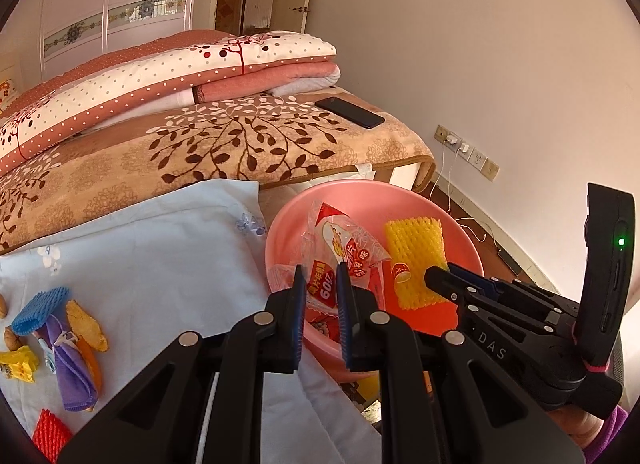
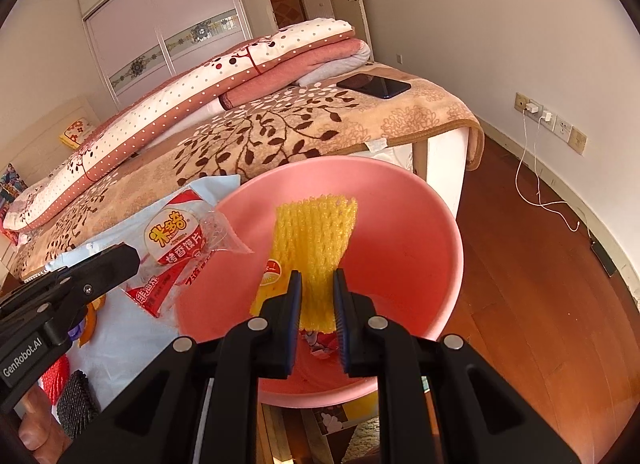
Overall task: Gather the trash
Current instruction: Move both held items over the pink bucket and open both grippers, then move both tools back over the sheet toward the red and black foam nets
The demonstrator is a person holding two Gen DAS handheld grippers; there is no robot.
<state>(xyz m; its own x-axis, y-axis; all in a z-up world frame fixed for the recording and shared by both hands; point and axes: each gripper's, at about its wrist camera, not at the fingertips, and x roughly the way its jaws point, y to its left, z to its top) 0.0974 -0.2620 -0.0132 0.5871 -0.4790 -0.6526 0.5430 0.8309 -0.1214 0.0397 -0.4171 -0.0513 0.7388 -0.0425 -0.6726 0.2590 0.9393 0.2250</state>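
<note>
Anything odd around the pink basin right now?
The pink basin juts past the cloth-covered surface's edge over the wooden floor, so it could tip. Nothing looks spilled or damaged.

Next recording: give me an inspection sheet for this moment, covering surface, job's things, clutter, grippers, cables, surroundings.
Surface: light blue cloth over a table.
Job's things: pink basin; snack wrapper; yellow foam net.
Clutter: purple cloth, blue foam net, red foam net on the cloth.
Grippers: left gripper shut on the snack wrapper; right gripper shut on the yellow foam net, both over the basin.
Cables: white charger cables from wall sockets.
Surroundings: bed, phone on it.
</note>
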